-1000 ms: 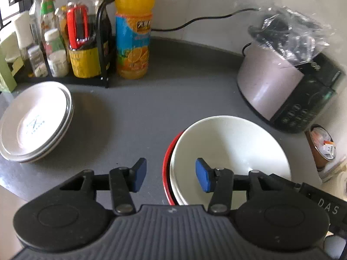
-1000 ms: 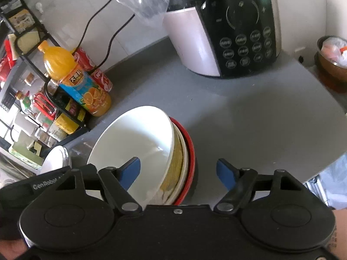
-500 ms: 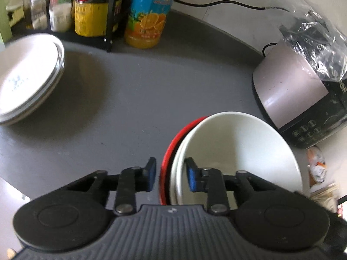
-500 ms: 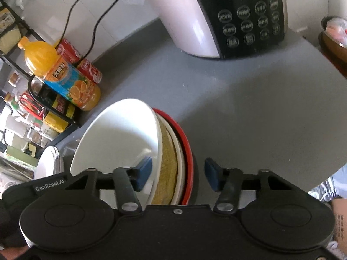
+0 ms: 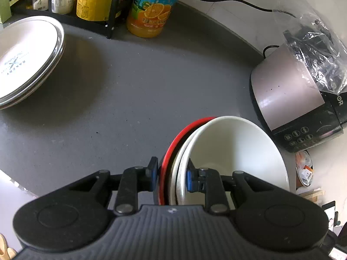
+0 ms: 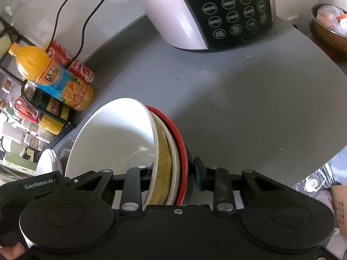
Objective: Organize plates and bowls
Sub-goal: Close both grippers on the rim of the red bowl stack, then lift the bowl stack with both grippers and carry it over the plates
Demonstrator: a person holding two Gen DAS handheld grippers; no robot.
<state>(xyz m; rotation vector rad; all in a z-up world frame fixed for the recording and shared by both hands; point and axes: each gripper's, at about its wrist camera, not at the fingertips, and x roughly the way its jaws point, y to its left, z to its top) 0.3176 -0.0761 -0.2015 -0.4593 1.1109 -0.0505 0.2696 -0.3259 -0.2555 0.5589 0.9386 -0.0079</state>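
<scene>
A stack of nested bowls (image 5: 234,151) stands on the grey counter: a white bowl on top, a red-rimmed one (image 5: 173,149) at the bottom. My left gripper (image 5: 170,176) is shut on the stack's near rim, one pad inside the white bowl, one outside the red rim. My right gripper (image 6: 173,173) grips the opposite rim of the same stack (image 6: 112,138), its jaws closed across the white, yellow-patterned and red rims. A stack of white plates (image 5: 23,58) lies at the far left, also small in the right wrist view (image 6: 48,162).
A pink-and-black rice cooker (image 5: 299,99) with a plastic bag on top stands at the right. An orange juice bottle (image 5: 151,8) and a black condiment rack (image 5: 93,2) stand at the back. A bronze bowl (image 6: 329,26) sits beyond the counter edge.
Both grippers moved in over the bowl stack's rims and closed on them; a second ago both were open with the rims between their pads.
</scene>
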